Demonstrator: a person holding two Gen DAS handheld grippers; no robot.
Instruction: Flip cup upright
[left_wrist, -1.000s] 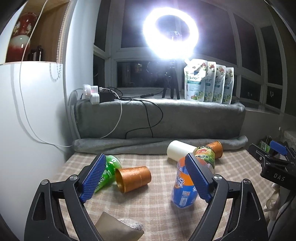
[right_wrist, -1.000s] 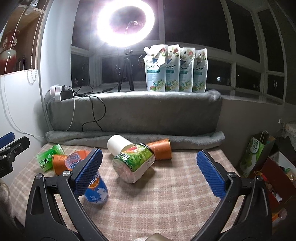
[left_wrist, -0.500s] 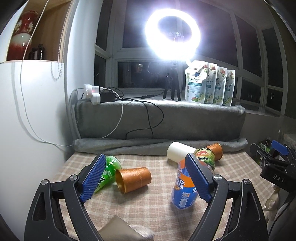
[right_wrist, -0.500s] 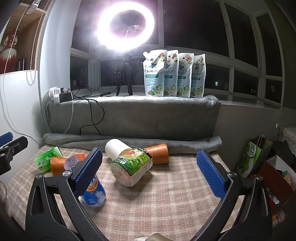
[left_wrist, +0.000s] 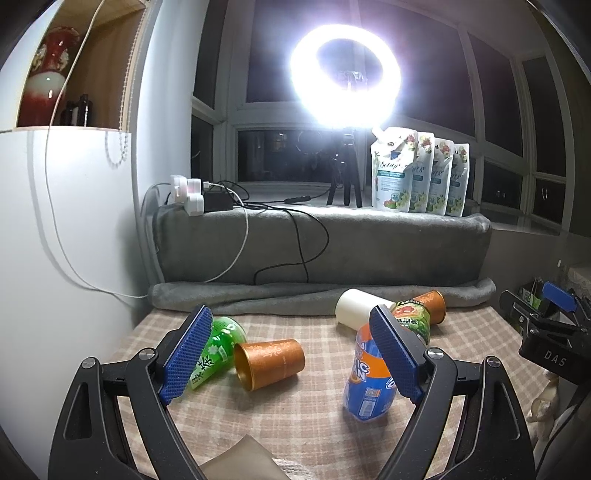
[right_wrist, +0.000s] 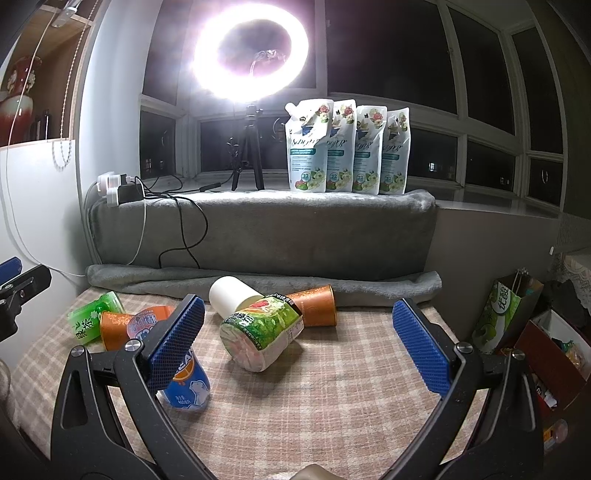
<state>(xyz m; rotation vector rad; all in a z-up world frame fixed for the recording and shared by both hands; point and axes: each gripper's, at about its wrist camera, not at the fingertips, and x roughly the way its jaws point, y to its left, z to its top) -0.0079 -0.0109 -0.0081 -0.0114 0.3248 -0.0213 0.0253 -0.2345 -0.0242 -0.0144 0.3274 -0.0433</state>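
Cups lie scattered on the checked tablecloth (right_wrist: 332, 406). Left gripper (left_wrist: 291, 354) hovers above the cloth with its blue pads spread wide, grasping nothing; right gripper (right_wrist: 310, 339) likewise stands released, pads well apart and empty. The copper cup (left_wrist: 269, 363) rests on its side between the left gripper's fingers in view, mouth turned toward the camera, touching or just beside the green cup (left_wrist: 216, 350), which also lies on its side. The blue-and-orange cup (left_wrist: 365, 376) stands tilted, wide end down, partly hidden behind the left gripper's right pad. Behind it a white cup (right_wrist: 232, 295), a green printed cup (right_wrist: 262, 332) and an orange cup (right_wrist: 314, 304) lie clustered together on their sides near the rolled grey blanket (right_wrist: 388, 286). A ring light (right_wrist: 251, 51) and four pouches (right_wrist: 347, 147) stand on the sill.
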